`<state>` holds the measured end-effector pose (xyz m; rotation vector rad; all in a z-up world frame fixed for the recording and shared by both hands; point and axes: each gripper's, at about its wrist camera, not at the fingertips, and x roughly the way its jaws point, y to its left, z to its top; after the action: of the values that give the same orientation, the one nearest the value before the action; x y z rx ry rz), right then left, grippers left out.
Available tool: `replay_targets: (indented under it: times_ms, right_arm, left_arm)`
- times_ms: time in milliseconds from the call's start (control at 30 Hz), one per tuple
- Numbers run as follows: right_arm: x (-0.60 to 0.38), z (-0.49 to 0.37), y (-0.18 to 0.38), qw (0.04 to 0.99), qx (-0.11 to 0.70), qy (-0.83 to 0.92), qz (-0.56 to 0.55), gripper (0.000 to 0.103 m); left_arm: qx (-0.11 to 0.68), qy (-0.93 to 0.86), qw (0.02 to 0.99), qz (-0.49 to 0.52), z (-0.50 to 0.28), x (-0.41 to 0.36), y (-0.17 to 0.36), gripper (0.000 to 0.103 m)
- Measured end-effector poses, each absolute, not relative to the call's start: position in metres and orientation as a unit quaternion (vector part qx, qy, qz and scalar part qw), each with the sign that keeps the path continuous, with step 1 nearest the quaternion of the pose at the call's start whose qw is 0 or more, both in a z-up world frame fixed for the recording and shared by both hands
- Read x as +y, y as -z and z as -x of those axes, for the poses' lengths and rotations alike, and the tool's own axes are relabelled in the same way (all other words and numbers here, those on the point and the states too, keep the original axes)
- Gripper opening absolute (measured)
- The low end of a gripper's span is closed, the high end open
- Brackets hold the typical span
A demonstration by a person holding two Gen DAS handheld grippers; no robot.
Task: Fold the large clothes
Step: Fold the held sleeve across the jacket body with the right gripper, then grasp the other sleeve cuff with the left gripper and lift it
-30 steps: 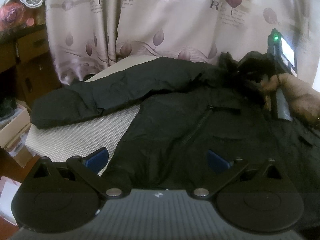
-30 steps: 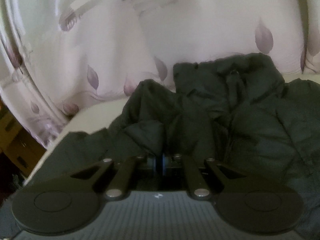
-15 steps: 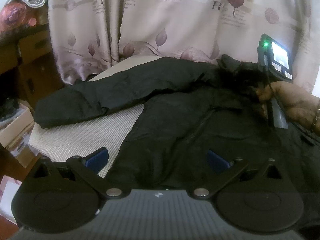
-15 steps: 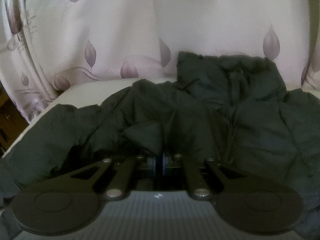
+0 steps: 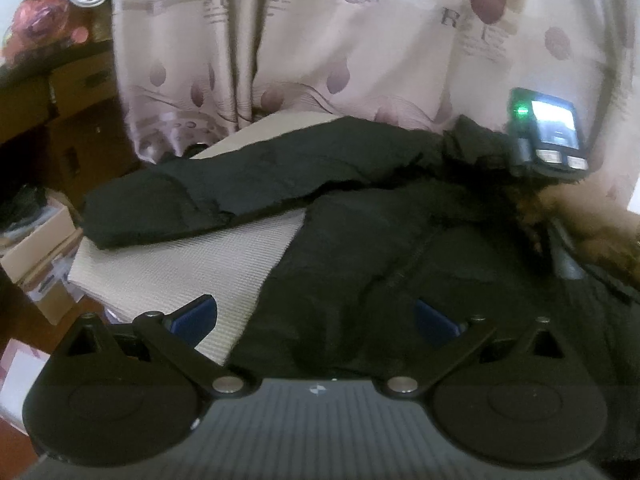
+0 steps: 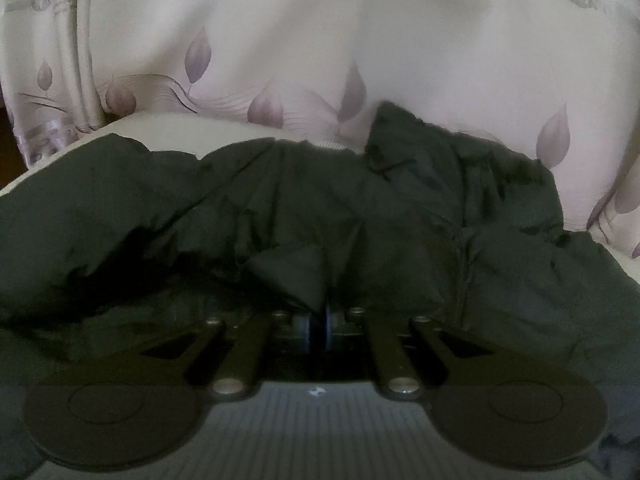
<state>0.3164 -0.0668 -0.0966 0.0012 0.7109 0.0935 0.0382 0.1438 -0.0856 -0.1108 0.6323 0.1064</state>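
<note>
**Handling Notes: Padded Jacket**

Currently the black jacket (image 5: 420, 240) lies spread on the pale mattress (image 5: 180, 264), one sleeve (image 5: 224, 192) extended sideways. Left gripper (image 5: 314, 314): jaws spread, empty. Right gripper (image 6: 319, 320): pinching a fabric fold, jaws beginning to part. Material appears soft, bulky, probably slippery; grasp at seams, cuffs or hem.

Bare mat (image 5: 192, 264) beside jacket (image 5: 420, 272)

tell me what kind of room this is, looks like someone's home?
Probably a lived-in room at home, perhaps a bedroom. A leaf-patterned curtain hangs behind, a black jacket lies spread on a padded, cloth-covered surface, and cardboard boxes are stacked at the side.
</note>
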Motion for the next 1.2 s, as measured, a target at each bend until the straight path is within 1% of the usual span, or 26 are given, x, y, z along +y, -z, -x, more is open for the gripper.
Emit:
replay_targets:
  times_ms: [33, 100, 133, 167, 233, 267, 300, 367, 467, 500, 600, 633, 733, 833, 900, 933, 967, 1000, 1033, 1067, 1133, 1200]
  right_arm:
    - [-0.073, -0.31, 0.088, 0.937, 0.345, -0.049, -0.021, 0.01]
    - [-0.086, -0.291, 0.071, 0.941, 0.329, -0.055, -0.057, 0.019]
    - [-0.093, -0.275, 0.062, 0.945, 0.313, -0.065, -0.076, 0.032]
    - [-0.101, -0.255, 0.052, 0.949, 0.292, -0.079, -0.09, 0.039]
    - [-0.114, -0.213, 0.035, 0.957, 0.25, -0.103, -0.103, 0.067]
    - [-0.121, -0.189, 0.03, 0.961, 0.229, -0.111, -0.106, 0.076]
    - [-0.127, -0.169, 0.026, 0.964, 0.214, -0.119, -0.106, 0.077]
    - [-0.14, -0.129, 0.023, 0.964, 0.206, -0.135, -0.099, 0.078]
    - [-0.16, -0.087, 0.027, 0.964, 0.212, -0.134, -0.092, 0.078]
    - [-0.168, -0.074, 0.03, 0.963, 0.217, -0.13, -0.089, 0.078]
    - [-0.189, -0.047, 0.036, 0.963, 0.228, -0.108, -0.093, 0.078]
    - [-0.197, -0.04, 0.038, 0.962, 0.231, -0.1, -0.103, 0.078]
    - [-0.219, -0.025, 0.043, 0.957, 0.237, -0.078, -0.151, 0.078]
    - [-0.235, -0.018, 0.047, 0.947, 0.245, -0.07, -0.197, 0.078]
    - [-0.24, -0.016, 0.049, 0.942, 0.248, -0.067, -0.215, 0.078]
    - [-0.24, -0.016, 0.049, 0.941, 0.25, -0.067, -0.219, 0.078]
    - [-0.241, -0.013, 0.049, 0.941, 0.25, -0.069, -0.219, 0.078]
    - [-0.24, -0.012, 0.048, 0.941, 0.248, -0.071, -0.218, 0.078]
    - [-0.239, -0.011, 0.048, 0.942, 0.246, -0.071, -0.218, 0.078]
    - [-0.239, -0.01, 0.048, 0.942, 0.244, -0.071, -0.218, 0.078]
    - [-0.239, -0.008, 0.049, 0.941, 0.243, -0.074, -0.222, 0.078]
    - [-0.24, -0.008, 0.051, 0.94, 0.245, -0.073, -0.225, 0.078]
  left_arm:
    - [0.309, -0.056, 0.948, 0.06, -0.038, 0.148, 0.085, 0.103]
    - [0.304, -0.063, 0.947, 0.079, -0.036, 0.161, 0.081, 0.103]
    - [0.298, -0.066, 0.948, 0.094, -0.035, 0.169, 0.079, 0.103]
    - [0.291, -0.072, 0.948, 0.11, -0.034, 0.178, 0.077, 0.103]
    - [0.28, -0.078, 0.947, 0.138, -0.034, 0.196, 0.075, 0.103]
    - [0.282, -0.08, 0.944, 0.149, -0.037, 0.205, 0.075, 0.103]
    - [0.285, -0.084, 0.941, 0.161, -0.04, 0.213, 0.075, 0.103]
    - [0.286, -0.087, 0.935, 0.189, -0.047, 0.233, 0.077, 0.102]
    - [0.284, -0.099, 0.926, 0.227, -0.056, 0.264, 0.079, 0.097]
    - [0.284, -0.106, 0.923, 0.235, -0.059, 0.273, 0.08, 0.093]
    - [0.294, -0.107, 0.911, 0.268, -0.075, 0.301, 0.085, 0.09]
    - [0.302, -0.117, 0.904, 0.281, -0.082, 0.309, 0.087, 0.087]
    - [0.32, -0.113, 0.882, 0.327, -0.101, 0.33, 0.095, 0.085]
    - [0.34, -0.114, 0.859, 0.365, -0.119, 0.344, 0.105, 0.085]
    - [0.331, -0.124, 0.854, 0.381, -0.123, 0.349, 0.109, 0.085]
    - [0.327, -0.128, 0.855, 0.381, -0.126, 0.349, 0.107, 0.081]
    - [0.327, -0.129, 0.857, 0.376, -0.131, 0.349, 0.107, 0.075]
    - [0.33, -0.128, 0.861, 0.366, -0.136, 0.348, 0.108, 0.047]
    - [0.343, -0.127, 0.86, 0.356, -0.142, 0.348, 0.11, 0.009]
    - [0.356, -0.119, 0.856, 0.355, -0.149, 0.348, 0.114, 0.005]
    - [0.34, -0.129, 0.863, 0.35, -0.151, 0.346, 0.115, 0.004]
    - [0.325, -0.143, 0.882, 0.309, -0.156, 0.339, 0.102, 0.003]
